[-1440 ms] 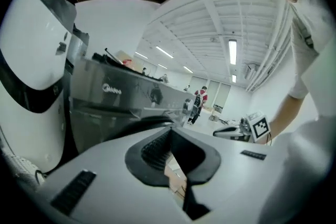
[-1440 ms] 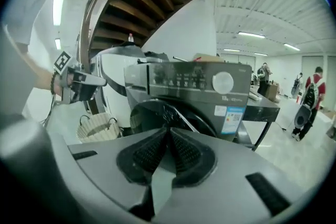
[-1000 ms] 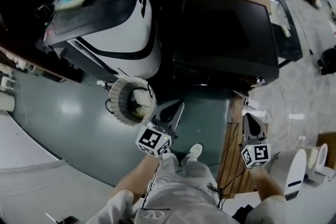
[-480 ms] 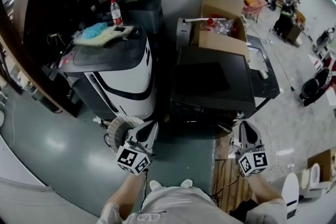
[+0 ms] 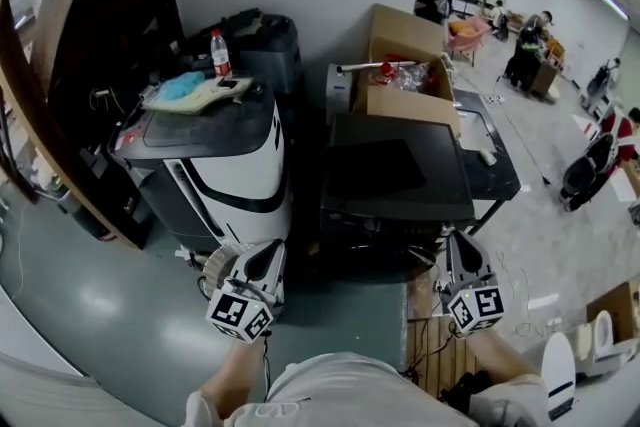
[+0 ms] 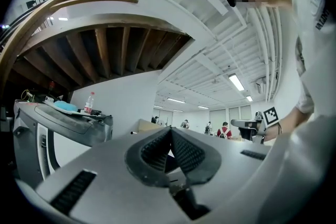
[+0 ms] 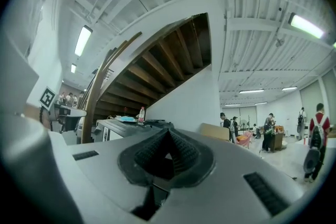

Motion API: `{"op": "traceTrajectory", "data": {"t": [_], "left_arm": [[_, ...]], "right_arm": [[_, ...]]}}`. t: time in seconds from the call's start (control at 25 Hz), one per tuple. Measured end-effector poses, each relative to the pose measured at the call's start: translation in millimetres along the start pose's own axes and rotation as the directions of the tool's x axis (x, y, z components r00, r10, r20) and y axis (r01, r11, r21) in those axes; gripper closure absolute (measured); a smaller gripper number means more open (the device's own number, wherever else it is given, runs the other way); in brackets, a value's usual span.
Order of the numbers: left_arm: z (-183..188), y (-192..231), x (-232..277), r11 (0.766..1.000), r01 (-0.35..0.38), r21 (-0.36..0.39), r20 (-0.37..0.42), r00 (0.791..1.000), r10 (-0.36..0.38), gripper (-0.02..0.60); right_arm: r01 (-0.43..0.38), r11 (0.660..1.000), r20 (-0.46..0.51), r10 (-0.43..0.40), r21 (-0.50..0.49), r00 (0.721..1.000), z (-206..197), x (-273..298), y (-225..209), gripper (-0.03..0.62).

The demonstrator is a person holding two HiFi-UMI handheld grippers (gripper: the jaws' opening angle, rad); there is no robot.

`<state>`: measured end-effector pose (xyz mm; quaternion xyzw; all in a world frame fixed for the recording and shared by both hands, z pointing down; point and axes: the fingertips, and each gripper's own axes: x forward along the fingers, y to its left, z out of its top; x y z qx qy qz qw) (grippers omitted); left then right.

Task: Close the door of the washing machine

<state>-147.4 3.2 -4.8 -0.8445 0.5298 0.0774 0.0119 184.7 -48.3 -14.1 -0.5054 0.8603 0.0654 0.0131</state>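
Observation:
The white and black washing machine (image 5: pixel 235 170) stands at the left, and its dark top lid (image 5: pixel 195 130) lies flat with a tray, a blue cloth and a bottle (image 5: pixel 217 53) on it. My left gripper (image 5: pixel 267 253) hangs in front of the machine's lower right corner, shut and empty, touching nothing. In the left gripper view the jaws (image 6: pixel 170 132) meet at the tips, with the machine (image 6: pixel 50 128) off to the left. My right gripper (image 5: pixel 456 243) is shut and empty in front of a black cabinet (image 5: pixel 395 177). Its pads (image 7: pixel 167 135) are pressed together.
A white ribbed ring-shaped basket (image 5: pixel 214 265) lies on the floor by the left gripper, partly hidden. Open cardboard boxes (image 5: pixel 405 65) stand behind the black cabinet. A dark bin (image 5: pixel 255 40) sits against the wall. Wooden stairs rise at the left. People stand at the far right.
Both grippers have risen and now point about level. The head view has lifted from the floor to the room. The ring basket, in full sight before, is now mostly behind the left gripper.

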Motion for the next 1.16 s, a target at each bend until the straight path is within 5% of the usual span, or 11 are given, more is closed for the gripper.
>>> {"op": "traceTrajectory", "data": {"t": [1.16], "left_arm": [[-16, -1, -3, 0.999, 0.034, -0.041, -0.015, 0.999, -0.035, 0.578]], "right_arm": [[0.022, 1.0, 0.003, -0.022, -0.015, 1.0, -5, 2, 18, 0.585]]}}
